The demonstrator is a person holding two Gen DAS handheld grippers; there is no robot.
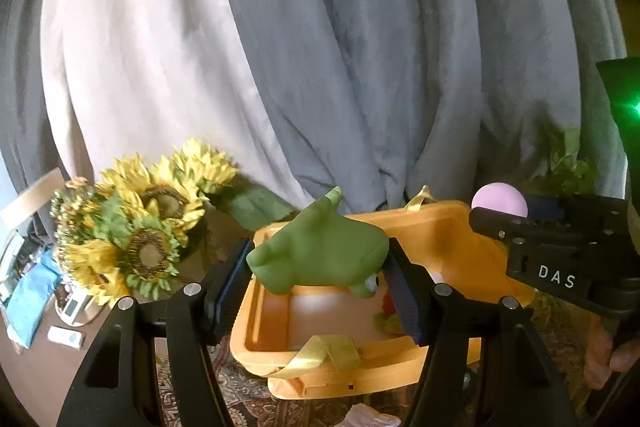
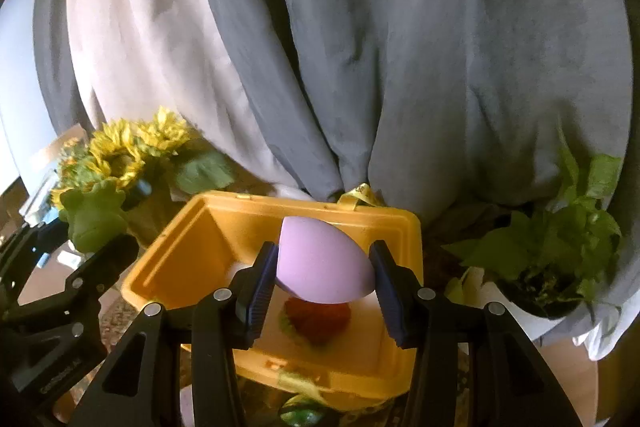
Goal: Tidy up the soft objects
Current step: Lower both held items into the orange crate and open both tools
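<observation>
My left gripper (image 1: 320, 267) is shut on a green soft frog toy (image 1: 320, 251) and holds it above the open yellow box (image 1: 452, 227). My right gripper (image 2: 324, 267) is shut on a lilac egg-shaped sponge (image 2: 320, 263), also above the yellow box (image 2: 192, 227). A red strawberry-like soft toy (image 2: 316, 319) lies inside the box below the sponge. In the left wrist view the right gripper (image 1: 496, 215) shows at the right with the lilac sponge (image 1: 500, 197). In the right wrist view the left gripper (image 2: 96, 223) with the frog (image 2: 94, 219) shows at the left.
Sunflowers (image 1: 136, 223) stand left of the box. A green leafy potted plant (image 2: 560, 247) stands at the right. Grey and white curtains (image 1: 320, 47) hang behind. A patterned cloth (image 1: 256, 407) lies under the box. Small items (image 1: 66, 337) lie at the far left.
</observation>
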